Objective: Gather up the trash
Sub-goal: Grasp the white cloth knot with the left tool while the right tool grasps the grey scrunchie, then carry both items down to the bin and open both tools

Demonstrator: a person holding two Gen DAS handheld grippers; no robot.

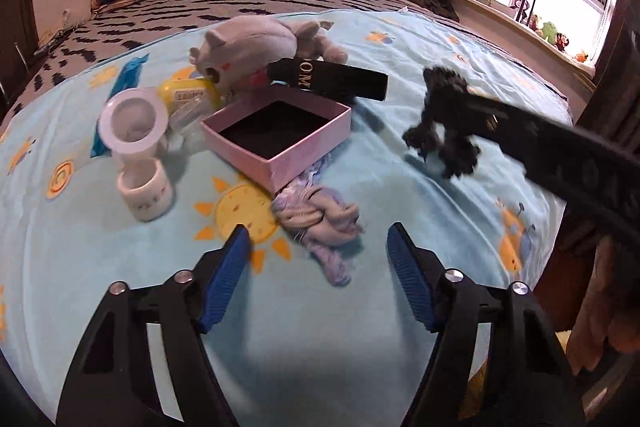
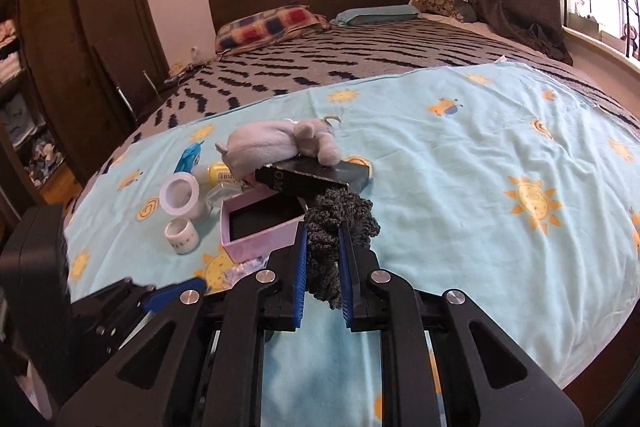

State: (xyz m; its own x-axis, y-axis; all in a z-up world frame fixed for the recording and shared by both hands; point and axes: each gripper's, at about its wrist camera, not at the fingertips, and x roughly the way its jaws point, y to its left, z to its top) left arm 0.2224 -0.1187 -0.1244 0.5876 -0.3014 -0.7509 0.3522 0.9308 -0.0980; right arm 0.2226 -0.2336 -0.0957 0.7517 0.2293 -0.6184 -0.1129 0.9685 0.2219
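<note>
The lavender knotted rope (image 1: 316, 223) lay on the sun-print sheet (image 1: 460, 43), low centre of the left wrist view, just ahead of the left gripper (image 1: 318, 247), whose parted jaws held nothing; its long axis ran down-frame into the gap. The right gripper (image 2: 323, 247) was clenched on dark yarn (image 2: 340, 219). The right view showed only a sliver of the rope behind the pink box (image 2: 256, 239).

We see a dark grey knitted scrunchie (image 2: 338, 223) lifted off the bed, bunched and dangling, while a pale lilac knitted scrunchie (image 1: 320, 223) lies crumpled beside the open pink box (image 1: 280, 135).
</note>
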